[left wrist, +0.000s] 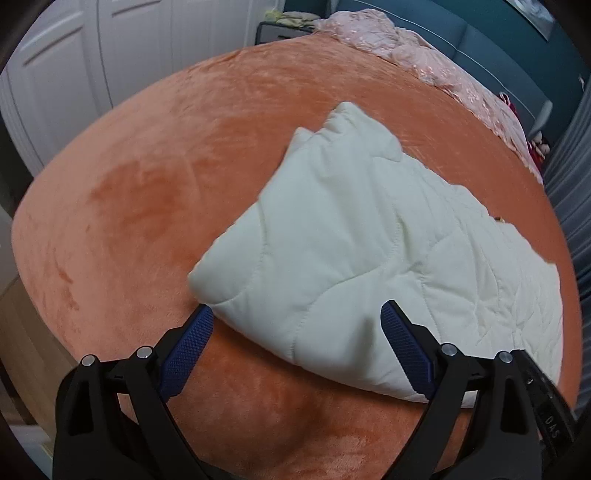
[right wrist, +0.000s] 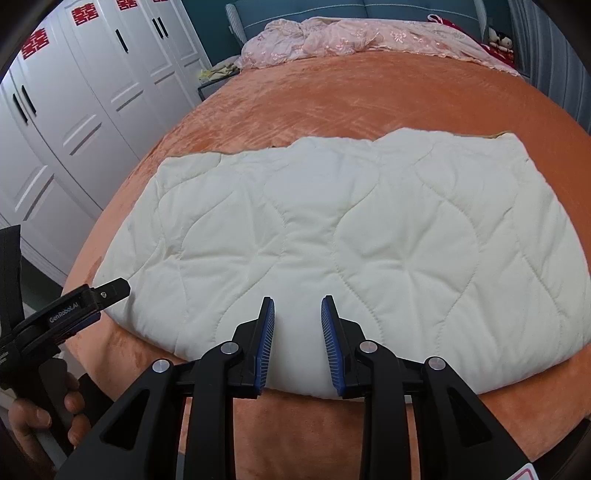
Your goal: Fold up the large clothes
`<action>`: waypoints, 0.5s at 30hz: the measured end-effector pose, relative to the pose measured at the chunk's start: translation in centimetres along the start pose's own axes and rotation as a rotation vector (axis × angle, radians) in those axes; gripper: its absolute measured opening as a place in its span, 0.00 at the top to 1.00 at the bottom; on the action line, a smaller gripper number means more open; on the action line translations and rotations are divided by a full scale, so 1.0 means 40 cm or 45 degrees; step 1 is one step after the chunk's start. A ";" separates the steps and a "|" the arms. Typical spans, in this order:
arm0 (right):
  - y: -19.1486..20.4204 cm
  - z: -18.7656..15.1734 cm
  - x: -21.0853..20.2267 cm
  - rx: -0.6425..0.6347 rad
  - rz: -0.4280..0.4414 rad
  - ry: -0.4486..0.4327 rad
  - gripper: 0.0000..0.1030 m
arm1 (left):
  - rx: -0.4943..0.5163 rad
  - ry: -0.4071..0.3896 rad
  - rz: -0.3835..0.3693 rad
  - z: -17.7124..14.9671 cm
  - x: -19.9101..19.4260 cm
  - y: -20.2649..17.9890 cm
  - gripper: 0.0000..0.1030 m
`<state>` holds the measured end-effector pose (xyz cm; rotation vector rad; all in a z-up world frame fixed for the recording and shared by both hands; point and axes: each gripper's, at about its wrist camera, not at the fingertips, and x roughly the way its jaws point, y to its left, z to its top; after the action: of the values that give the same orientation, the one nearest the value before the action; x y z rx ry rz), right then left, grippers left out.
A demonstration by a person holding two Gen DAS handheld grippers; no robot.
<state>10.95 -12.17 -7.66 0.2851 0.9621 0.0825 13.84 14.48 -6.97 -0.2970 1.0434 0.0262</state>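
A white quilted garment (right wrist: 332,229) lies folded flat across the orange bed cover (right wrist: 351,96). In the left wrist view its near corner (left wrist: 295,280) sits between the wide-spread fingers of my left gripper (left wrist: 297,314), which is open; the pads do not press the fabric. The right wrist view shows that same left gripper (right wrist: 114,288) at the garment's left corner, held by a person's hand (right wrist: 37,417). My right gripper (right wrist: 298,306) hovers over the garment's near edge with a narrow gap between its blue pads (right wrist: 267,325). The fabric under it lies flat and ungathered.
A crumpled pink blanket (right wrist: 351,40) is heaped at the head of the bed, against a teal headboard (right wrist: 332,11). White wardrobe doors (right wrist: 74,110) stand along the left side. The bed's near edge (right wrist: 332,435) is just below the grippers.
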 end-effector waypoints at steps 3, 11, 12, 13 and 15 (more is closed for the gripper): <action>0.014 -0.015 0.039 0.000 -0.014 0.058 0.72 | -0.169 0.068 -0.101 -0.004 0.030 0.072 0.13; 0.004 -0.016 0.088 -0.015 -0.038 0.126 0.72 | -0.231 0.127 -0.249 0.007 0.097 0.050 0.12; 0.002 -0.015 0.092 -0.012 -0.037 0.130 0.72 | -0.217 0.138 -0.260 0.010 0.100 0.032 0.17; 0.000 -0.014 0.096 -0.011 -0.036 0.132 0.72 | -0.202 0.141 -0.264 0.014 0.099 0.017 0.21; -0.002 -0.013 0.101 -0.016 -0.036 0.136 0.72 | -0.150 0.127 -0.256 0.019 0.075 -0.019 0.51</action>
<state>12.82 -11.34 -11.17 0.2577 1.0712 0.0787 16.13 13.59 -8.99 -0.5135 1.1084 -0.1099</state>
